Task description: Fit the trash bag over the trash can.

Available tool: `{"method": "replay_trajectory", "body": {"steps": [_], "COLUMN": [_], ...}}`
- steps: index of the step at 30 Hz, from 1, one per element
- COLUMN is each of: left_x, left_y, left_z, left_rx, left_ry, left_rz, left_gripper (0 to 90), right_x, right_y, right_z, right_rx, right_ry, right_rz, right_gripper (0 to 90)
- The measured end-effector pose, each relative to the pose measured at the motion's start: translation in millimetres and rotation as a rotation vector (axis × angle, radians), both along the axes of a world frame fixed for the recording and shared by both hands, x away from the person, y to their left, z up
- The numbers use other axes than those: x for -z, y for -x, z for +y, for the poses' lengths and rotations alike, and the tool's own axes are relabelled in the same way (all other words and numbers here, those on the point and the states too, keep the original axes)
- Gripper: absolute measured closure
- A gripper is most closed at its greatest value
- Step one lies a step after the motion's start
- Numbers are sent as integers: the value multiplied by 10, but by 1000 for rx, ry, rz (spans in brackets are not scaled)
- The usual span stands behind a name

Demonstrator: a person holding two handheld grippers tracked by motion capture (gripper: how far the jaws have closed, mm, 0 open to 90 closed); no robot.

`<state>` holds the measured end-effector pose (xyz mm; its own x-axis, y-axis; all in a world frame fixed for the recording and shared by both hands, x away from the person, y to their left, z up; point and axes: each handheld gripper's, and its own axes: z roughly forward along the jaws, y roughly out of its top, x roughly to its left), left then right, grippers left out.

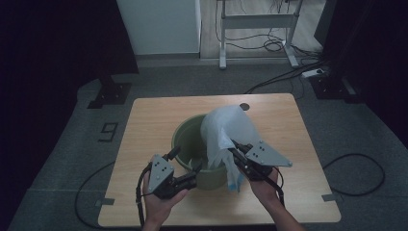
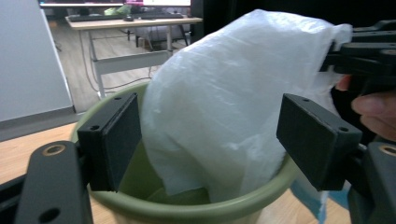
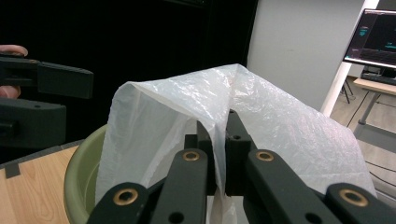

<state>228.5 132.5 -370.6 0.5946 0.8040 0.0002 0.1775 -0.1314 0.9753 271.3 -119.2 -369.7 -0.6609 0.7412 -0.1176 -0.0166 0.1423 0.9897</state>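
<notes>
Lining a green bin: white plastic bag, pinched between the right gripper pads to keep it lifted above the rim; left gripper jaws wide, empty, flanking bag.

The inside of the green bucket is mostly covered by the white plastic bag in the high view, and its bottom cannot be seen. In the left gripper view the lower part of the bucket is cut off by the bottom edge, and part of its rim is hidden behind the bag. In the right gripper view the edge of the bag pinched by the right gripper is hidden between the pads. The near edge of the bench is cut off, and the forearms too. What is shown on the monitor is too small to be read.
</notes>
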Motion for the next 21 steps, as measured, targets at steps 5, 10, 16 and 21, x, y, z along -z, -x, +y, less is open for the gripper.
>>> {"method": "replay_trajectory", "body": {"steps": [5, 10, 16, 21], "left_x": [5, 32, 81, 95], "left_y": [0, -26, -65, -42], "left_z": [-121, -234, -365, -409], "left_rx": [25, 28, 65, 87], "left_ry": [-12, -19, -54, -54], "left_rz": [-6, -31, -26, -35], "left_gripper": [242, 367, 489, 528], "right_x": [12, 27, 45, 44], "right_y": [8, 39, 73, 61], "right_z": [20, 36, 35, 18], "right_rx": [-6, -19, -36, -32], "right_ry": [-3, -9, -10, -12], "right_rz": [1, -1, 4, 8], "right_gripper": [881, 881, 879, 877]}}
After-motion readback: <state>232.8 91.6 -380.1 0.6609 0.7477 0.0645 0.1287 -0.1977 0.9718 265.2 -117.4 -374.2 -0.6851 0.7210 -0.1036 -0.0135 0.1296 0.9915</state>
